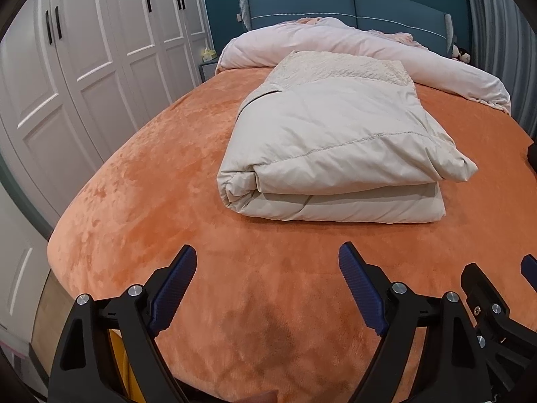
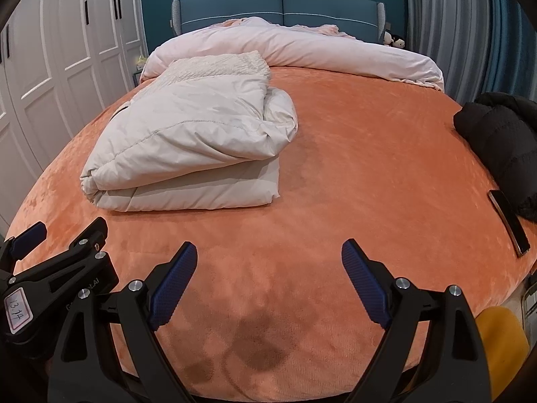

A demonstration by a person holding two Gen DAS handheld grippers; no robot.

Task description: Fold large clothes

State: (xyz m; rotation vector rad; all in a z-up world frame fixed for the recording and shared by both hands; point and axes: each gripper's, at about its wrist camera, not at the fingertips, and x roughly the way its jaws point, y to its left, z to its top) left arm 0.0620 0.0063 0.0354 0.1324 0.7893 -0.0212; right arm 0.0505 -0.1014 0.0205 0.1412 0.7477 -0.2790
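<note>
A cream padded garment (image 1: 332, 154) lies folded into a thick bundle on the orange bed cover (image 1: 151, 201); it also shows in the right wrist view (image 2: 191, 137), left of centre. My left gripper (image 1: 267, 262) is open and empty, held above the near edge of the bed, well short of the bundle. My right gripper (image 2: 268, 258) is open and empty beside it, over bare orange cover (image 2: 352, 168). Each gripper shows at the edge of the other's view.
A pale pink duvet (image 2: 302, 50) is piled by the blue headboard (image 1: 352, 6). A black puffy jacket (image 2: 503, 141) and a phone (image 2: 508, 221) lie at the bed's right edge. White wardrobes (image 1: 84, 67) stand on the left, curtains (image 2: 453, 33) on the right.
</note>
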